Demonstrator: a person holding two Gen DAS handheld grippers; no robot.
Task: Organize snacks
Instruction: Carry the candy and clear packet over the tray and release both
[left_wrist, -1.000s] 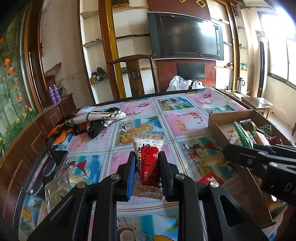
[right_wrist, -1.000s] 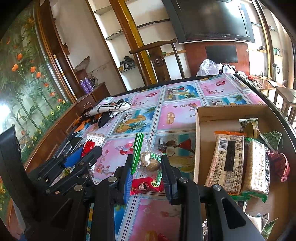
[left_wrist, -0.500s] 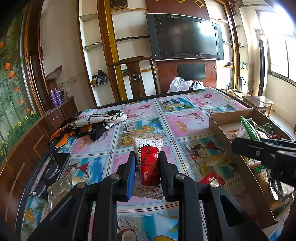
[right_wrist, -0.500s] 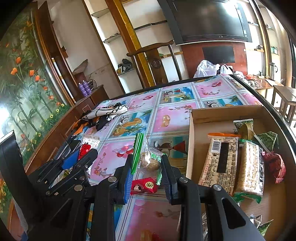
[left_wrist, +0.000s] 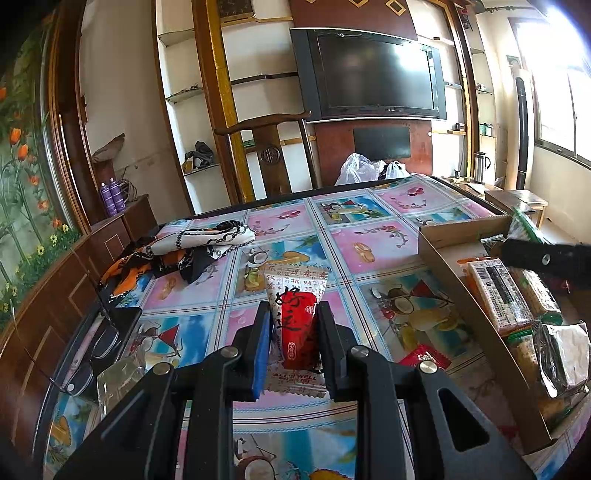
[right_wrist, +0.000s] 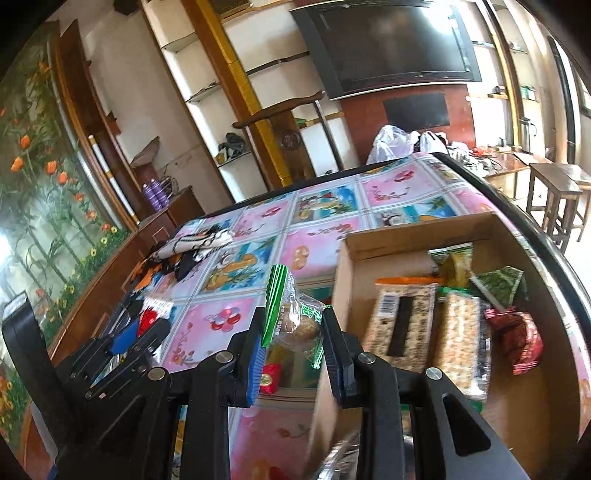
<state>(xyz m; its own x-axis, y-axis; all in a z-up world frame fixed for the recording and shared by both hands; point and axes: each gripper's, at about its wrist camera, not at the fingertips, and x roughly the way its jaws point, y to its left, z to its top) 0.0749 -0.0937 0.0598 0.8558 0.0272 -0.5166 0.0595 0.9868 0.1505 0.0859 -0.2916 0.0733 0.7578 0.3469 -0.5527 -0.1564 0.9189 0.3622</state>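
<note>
The right gripper (right_wrist: 291, 332) has its jaws closed on a clear snack packet with green edges (right_wrist: 295, 321), carried just at the left wall of the open cardboard box (right_wrist: 424, 230), which sits on the surface (right_wrist: 218, 325) at about 3 o'clock from the jaws. The step in hand looks like dropping this packet in with the others. To do it well, I would clear the box wall fully before lowering, since the packet's bottom hangs below the jaws and could catch on the cardboard edge. I would then aim for the bare floor near the front of the box rather than on top of the two long seeded bars (right_wrist: 432, 332), and let go only once the packet is low. The left gripper (left_wrist: 293, 332) is nearly shut on a white and red packet (left_wrist: 297, 314), pinching its middle, with a second wrapper showing under it; it should wait until the right one leaves the box. Whether the white and red packet is lifted or resting on the surface is hard to judge. The right view is smeared around the box, so the bars and the red wrapper (right_wrist: 517, 339) at 3 o'clock read only roughly. The box's near end is cut off by the gripper body in both views, and the small red packet (right_wrist: 269, 378) below the jaws is half hidden.
</note>
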